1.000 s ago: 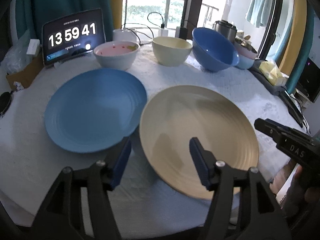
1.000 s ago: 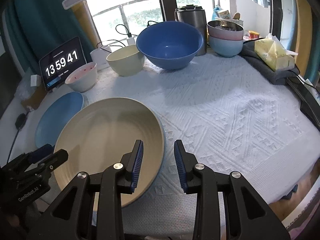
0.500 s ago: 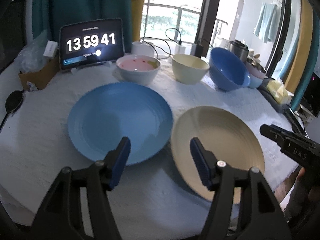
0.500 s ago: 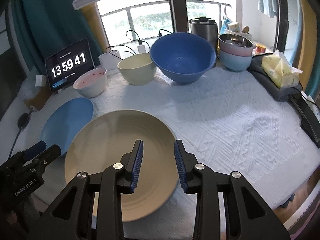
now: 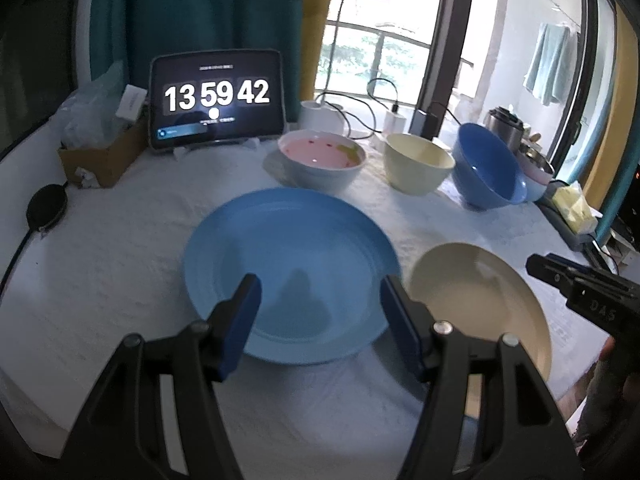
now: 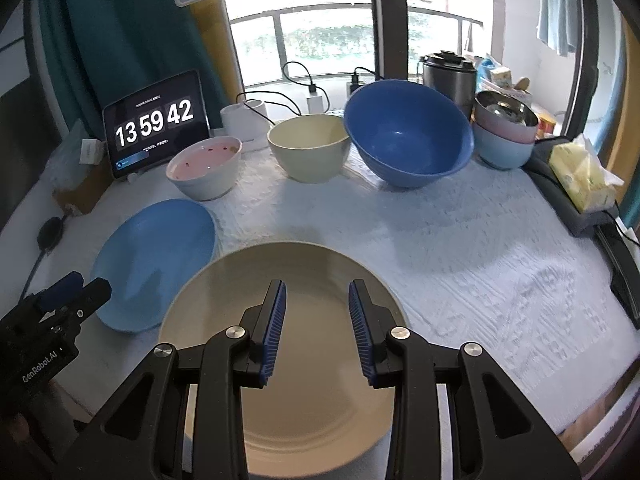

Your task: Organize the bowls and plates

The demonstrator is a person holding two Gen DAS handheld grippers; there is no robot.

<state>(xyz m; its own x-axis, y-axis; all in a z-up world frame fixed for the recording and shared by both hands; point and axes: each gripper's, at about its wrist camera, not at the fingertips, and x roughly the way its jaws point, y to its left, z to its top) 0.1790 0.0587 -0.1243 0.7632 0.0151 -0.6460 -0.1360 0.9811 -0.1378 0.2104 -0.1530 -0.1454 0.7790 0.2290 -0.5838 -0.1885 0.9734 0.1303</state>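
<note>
Here the left gripper [image 5: 320,300] hangs over the round blue ridged plate [image 5: 292,264], jaws wide apart and empty. The right gripper [image 6: 316,320] hovers over the cream round plate [image 6: 288,360], jaws narrowly parted and gripping nothing. Both plates lie flat, side by side on the white textured tablecloth [image 6: 460,260], probably awaiting stacking. Beyond, 3 loose bowls line the far edge; gripper arms hide both plates' near rims.

Tabletop [image 6: 460,248] under a white textured cloth. Near edge: cream plate [image 6: 304,360], with blue plate [image 6: 156,260] just beside it toward the left edge. Far edge, left to right: tablet clock [image 6: 154,124], pink-lined bowl [image 6: 206,168], cream bowl [image 6: 308,148], large blue bowl [image 6: 404,136], stacked bowls [image 6: 504,132].
</note>
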